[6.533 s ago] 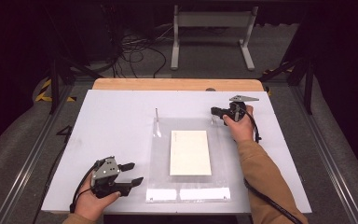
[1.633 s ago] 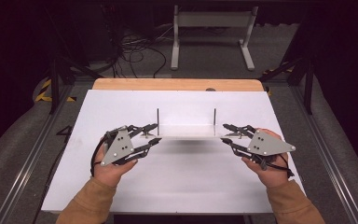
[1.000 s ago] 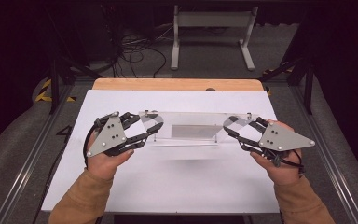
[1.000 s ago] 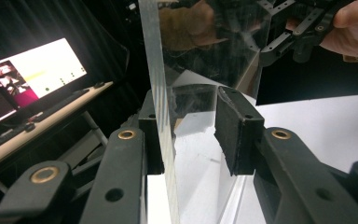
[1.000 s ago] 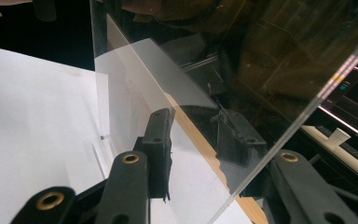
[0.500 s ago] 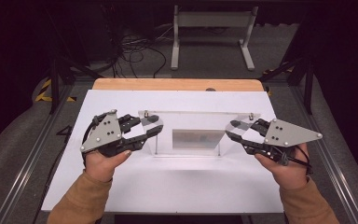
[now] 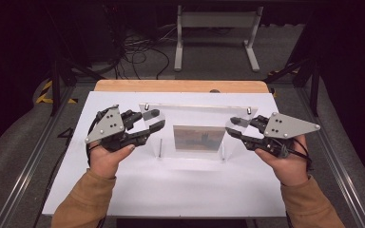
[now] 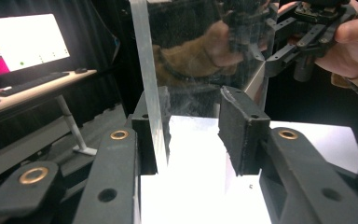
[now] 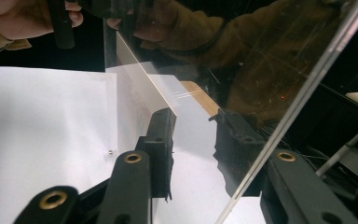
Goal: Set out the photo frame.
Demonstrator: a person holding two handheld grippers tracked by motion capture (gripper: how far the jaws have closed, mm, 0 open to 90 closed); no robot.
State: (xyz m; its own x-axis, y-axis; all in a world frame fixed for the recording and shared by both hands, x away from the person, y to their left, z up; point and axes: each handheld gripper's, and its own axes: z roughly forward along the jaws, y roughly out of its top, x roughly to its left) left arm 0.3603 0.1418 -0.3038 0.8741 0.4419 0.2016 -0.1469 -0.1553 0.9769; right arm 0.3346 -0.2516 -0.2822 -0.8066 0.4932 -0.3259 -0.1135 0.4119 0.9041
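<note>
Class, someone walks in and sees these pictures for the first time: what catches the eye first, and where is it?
A clear plastic frame stands across the middle of the white table, with a small picture showing in it. The left gripper and the right gripper are at its two ends.

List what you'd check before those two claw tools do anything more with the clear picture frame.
1. Clear frame upright: ok.
2. Picture sits inside the frame: ok.
3. Left gripper gripping: not ok. Its jaws have just been opening, and the frame's edge is between them with one pad apart from it.
4. Right gripper gripping: cannot tell. The frame is between its jaws.
5. Frame resting on the table: cannot tell.
</note>
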